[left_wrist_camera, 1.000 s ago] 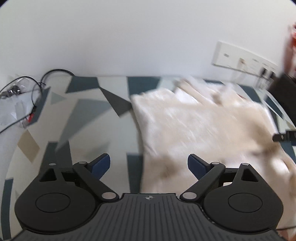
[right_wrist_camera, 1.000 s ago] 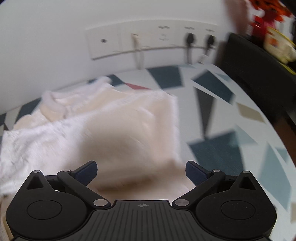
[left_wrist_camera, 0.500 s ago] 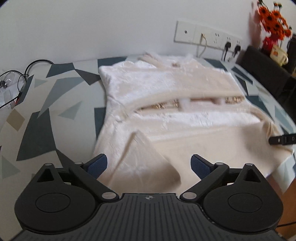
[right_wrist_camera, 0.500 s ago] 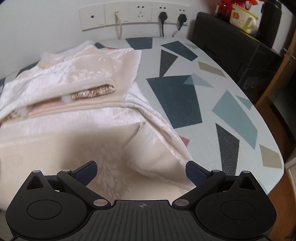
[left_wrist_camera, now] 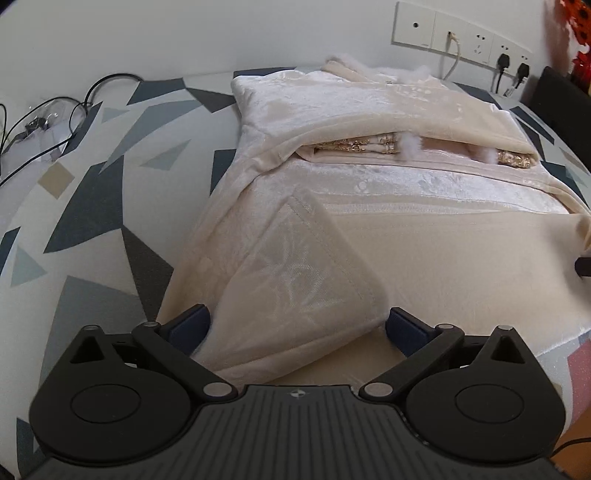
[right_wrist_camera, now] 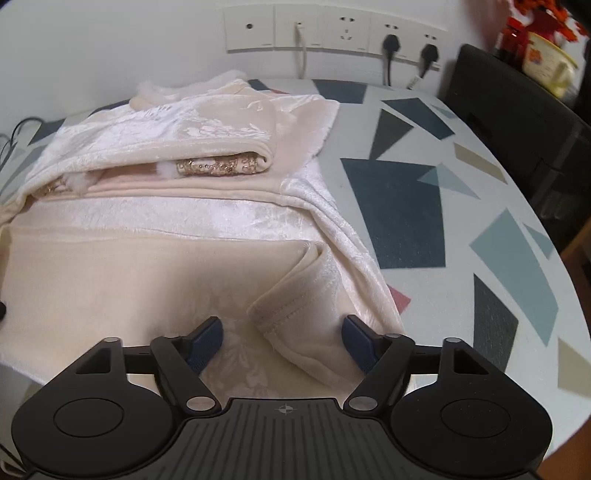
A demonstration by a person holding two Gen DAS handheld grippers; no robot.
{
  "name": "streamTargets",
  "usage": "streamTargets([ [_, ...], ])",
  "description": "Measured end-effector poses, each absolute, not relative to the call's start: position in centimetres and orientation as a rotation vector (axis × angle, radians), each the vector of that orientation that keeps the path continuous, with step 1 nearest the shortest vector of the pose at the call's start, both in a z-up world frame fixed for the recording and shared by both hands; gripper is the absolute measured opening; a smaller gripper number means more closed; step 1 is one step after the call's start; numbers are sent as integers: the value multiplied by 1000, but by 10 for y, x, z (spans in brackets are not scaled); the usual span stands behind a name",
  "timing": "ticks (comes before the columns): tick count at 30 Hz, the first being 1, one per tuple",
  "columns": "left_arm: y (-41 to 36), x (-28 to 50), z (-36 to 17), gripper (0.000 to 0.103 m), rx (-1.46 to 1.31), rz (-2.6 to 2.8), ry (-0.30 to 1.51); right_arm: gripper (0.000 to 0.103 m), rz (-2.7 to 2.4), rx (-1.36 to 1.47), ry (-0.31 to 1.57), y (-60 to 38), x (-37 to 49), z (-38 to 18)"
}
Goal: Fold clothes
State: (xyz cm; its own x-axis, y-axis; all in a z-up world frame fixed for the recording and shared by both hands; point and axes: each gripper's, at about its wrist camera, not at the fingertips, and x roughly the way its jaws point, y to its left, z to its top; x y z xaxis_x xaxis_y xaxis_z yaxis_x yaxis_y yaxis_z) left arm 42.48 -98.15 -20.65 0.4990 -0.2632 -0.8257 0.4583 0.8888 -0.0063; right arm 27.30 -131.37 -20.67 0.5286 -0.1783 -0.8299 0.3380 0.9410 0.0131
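Note:
A cream velvet garment (left_wrist_camera: 369,122) with gold trim and white fluff lies partly folded on the patterned table (left_wrist_camera: 110,192). Its near part is spread flat toward me. In the left wrist view a turned-over corner flap (left_wrist_camera: 295,273) sits between the fingers of my left gripper (left_wrist_camera: 297,326), whose jaws are opening and do not press on it. In the right wrist view the same garment (right_wrist_camera: 166,122) shows its right near corner, where a hemmed fold (right_wrist_camera: 295,295) sits between the fingers of my right gripper (right_wrist_camera: 282,339). Those jaws are closing, and the pads stand apart from the cloth.
Wall sockets (right_wrist_camera: 332,29) with plugs and a white cord run along the back wall. A black chair back (right_wrist_camera: 517,122) and a mug (right_wrist_camera: 546,62) stand at the right. Cables (left_wrist_camera: 55,107) lie at the far left. The table's rounded edge (right_wrist_camera: 554,295) curves close on the right.
Both grippers have come down and in toward the garment's near corners, which now lie between their fingers. The right jaws have narrowed; the left jaws have widened slightly.

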Motion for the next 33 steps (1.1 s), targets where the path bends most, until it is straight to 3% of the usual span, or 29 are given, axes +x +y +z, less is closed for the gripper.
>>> streamTargets([
  [2, -985, 424, -206, 103, 225, -411, 965, 92, -320, 200, 973, -1320, 276, -211],
  [14, -986, 417, -207, 103, 211, -385, 932, 92, -275, 189, 952, -1324, 269, -214],
  [18, -987, 413, -208, 103, 201, -360, 918, 102, -253, 189, 969, -1323, 269, -217],
  [33, -986, 410, -209, 103, 195, -356, 900, 102, -257, 188, 974, -1321, 271, -217],
])
